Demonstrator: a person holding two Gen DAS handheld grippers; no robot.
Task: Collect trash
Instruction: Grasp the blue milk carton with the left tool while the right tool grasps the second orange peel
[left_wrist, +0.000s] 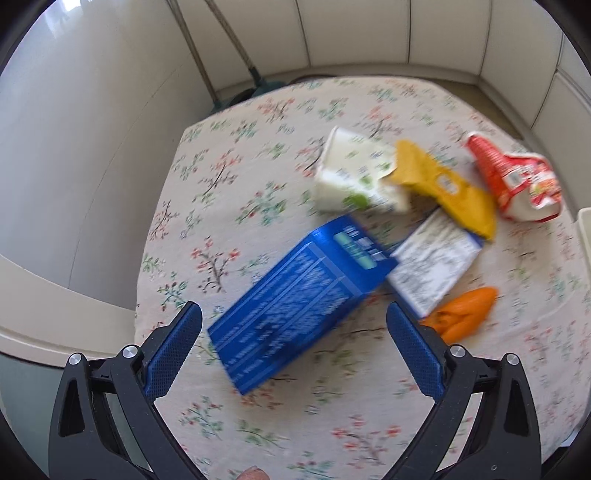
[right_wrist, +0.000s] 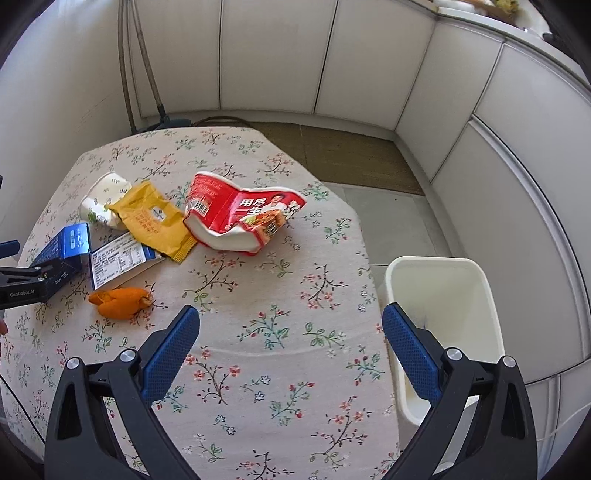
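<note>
Both tongs gape; blue carton (left_wrist: 299, 306) lies diagonally, top toward the far right.

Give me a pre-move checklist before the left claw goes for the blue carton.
1. Left claw open wide enough: ok, fingers spread and holding nothing.
2. Blue carton lined up: ok, it lies between the fingers in the left wrist view.
3. Carton free of other trash: cannot tell; the white-labelled carton sits right against its far end.
4. Sharp view of the target: not ok, the left wrist picture is motion-blurred.
5. White bin ready: ok, it stands open beside the table's right edge.
6. Right claw out of the way: ok, open over bare tablecloth, away from the trash.
</note>
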